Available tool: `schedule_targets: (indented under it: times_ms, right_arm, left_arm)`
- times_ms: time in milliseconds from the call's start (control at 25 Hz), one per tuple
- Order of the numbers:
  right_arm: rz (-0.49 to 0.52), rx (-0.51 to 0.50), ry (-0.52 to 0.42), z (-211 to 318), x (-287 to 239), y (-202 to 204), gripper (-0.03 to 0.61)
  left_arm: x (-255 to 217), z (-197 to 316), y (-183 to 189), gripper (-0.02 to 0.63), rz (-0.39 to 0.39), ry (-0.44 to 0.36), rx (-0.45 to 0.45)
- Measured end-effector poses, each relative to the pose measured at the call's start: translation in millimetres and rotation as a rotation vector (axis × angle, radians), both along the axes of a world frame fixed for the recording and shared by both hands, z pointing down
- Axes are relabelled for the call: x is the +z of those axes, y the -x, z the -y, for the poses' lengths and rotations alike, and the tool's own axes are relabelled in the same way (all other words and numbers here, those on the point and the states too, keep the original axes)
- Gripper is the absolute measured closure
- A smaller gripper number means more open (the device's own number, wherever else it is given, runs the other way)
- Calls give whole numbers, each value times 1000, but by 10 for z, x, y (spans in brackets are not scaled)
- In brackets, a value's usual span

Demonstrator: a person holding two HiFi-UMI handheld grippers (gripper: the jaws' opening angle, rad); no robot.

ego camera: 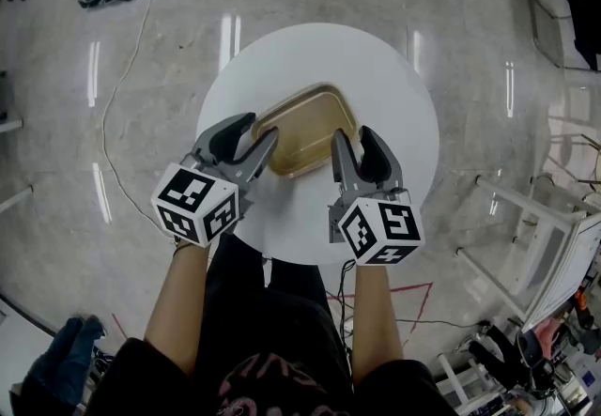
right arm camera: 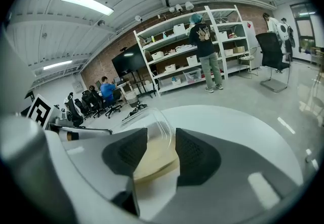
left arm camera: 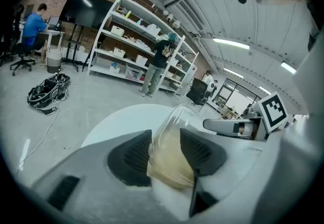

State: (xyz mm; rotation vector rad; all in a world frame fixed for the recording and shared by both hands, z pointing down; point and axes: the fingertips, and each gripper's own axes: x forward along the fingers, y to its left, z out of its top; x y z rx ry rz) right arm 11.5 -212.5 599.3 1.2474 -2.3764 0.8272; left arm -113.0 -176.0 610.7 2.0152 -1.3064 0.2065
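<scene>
At frame centre, the left gripper and right gripper each pinched the tray by its thin rim, which looked light, flexible and slippery.

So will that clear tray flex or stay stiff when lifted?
It probably flexes a bit: the tray has thin see-through walls, seen between the jaws of the left gripper. It is likely light for its size, being shallow with nothing loose visible inside. The glossy rim may slip, though the right gripper also pinches a near corner.
</scene>
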Motion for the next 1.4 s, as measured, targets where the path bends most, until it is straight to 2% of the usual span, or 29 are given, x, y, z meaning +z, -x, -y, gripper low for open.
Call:
schedule_targets:
  times_ms: [840, 1400]
  right_arm:
    - [25, 17, -59, -215, -500, -74, 410]
    - [42, 37, -108, -279, -917, -284, 413]
  left_arm:
    - [-487, -212, -48, 453, 7, -57, -18]
    - [-910, -262, -254, 459, 24, -108, -2]
